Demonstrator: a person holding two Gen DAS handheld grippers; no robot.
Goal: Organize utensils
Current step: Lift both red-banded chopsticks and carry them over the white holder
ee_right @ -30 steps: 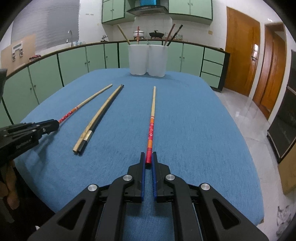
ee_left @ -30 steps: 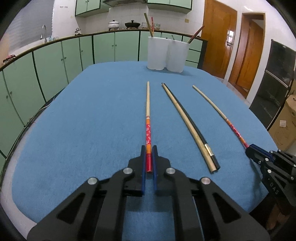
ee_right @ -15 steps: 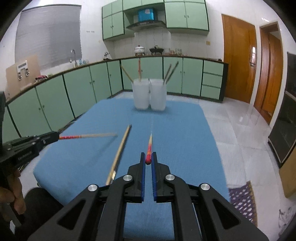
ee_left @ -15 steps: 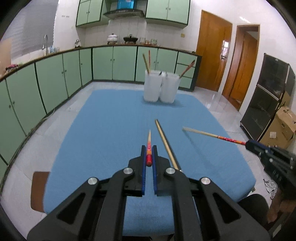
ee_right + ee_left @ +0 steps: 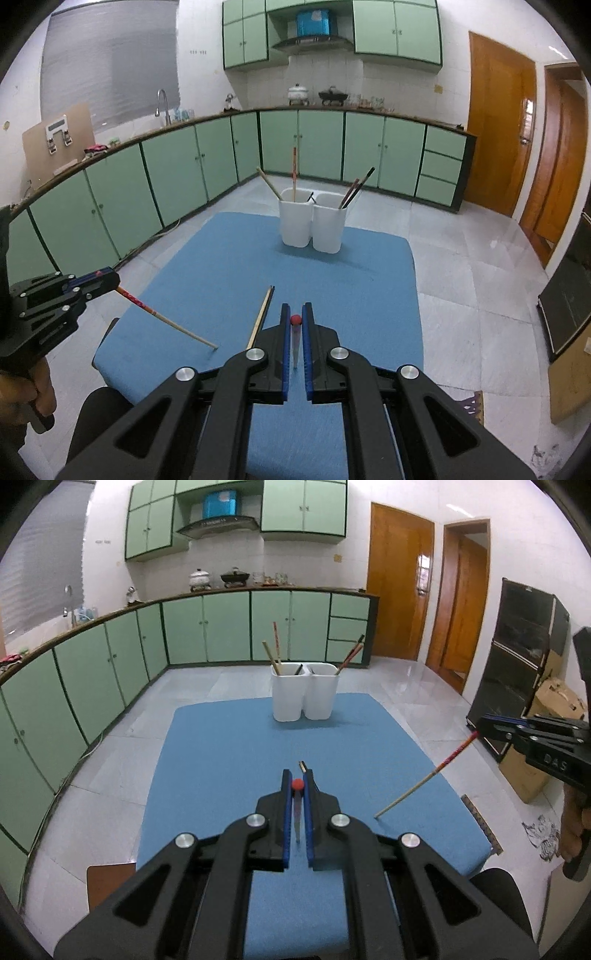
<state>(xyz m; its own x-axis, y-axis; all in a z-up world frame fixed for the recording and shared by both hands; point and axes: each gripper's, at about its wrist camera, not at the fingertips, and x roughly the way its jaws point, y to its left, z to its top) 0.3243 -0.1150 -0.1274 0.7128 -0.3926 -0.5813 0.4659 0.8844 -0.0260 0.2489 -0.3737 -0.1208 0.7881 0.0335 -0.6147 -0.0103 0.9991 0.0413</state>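
Note:
My left gripper (image 5: 297,773) is shut on a red-ended chopstick (image 5: 297,785), held high above the blue table (image 5: 221,757) with its pale tip hanging down. My right gripper (image 5: 295,308) is shut on a matching chopstick (image 5: 295,319) in the same way. Each gripper also shows in the other's view, the right gripper (image 5: 482,726) with its chopstick (image 5: 424,779) and the left gripper (image 5: 112,282) with its chopstick (image 5: 166,321). A tan and dark chopstick pair (image 5: 263,317) lies on the table between them. Two white holders (image 5: 304,696) (image 5: 314,225) stand at the table's far end with several chopsticks in them.
Green cabinets (image 5: 110,672) and a counter curve around the left and back. Wooden doors (image 5: 399,590) are at the right, with a black rack (image 5: 524,672) and a cardboard box (image 5: 554,709) near them. Tiled floor surrounds the table. A hand (image 5: 37,387) holds the left gripper's grip.
Both grippers have risen well above the table, each lifting its red-ended chopstick off the cloth. The chopsticks now hang tip down. The tan and dark pair stays on the table.

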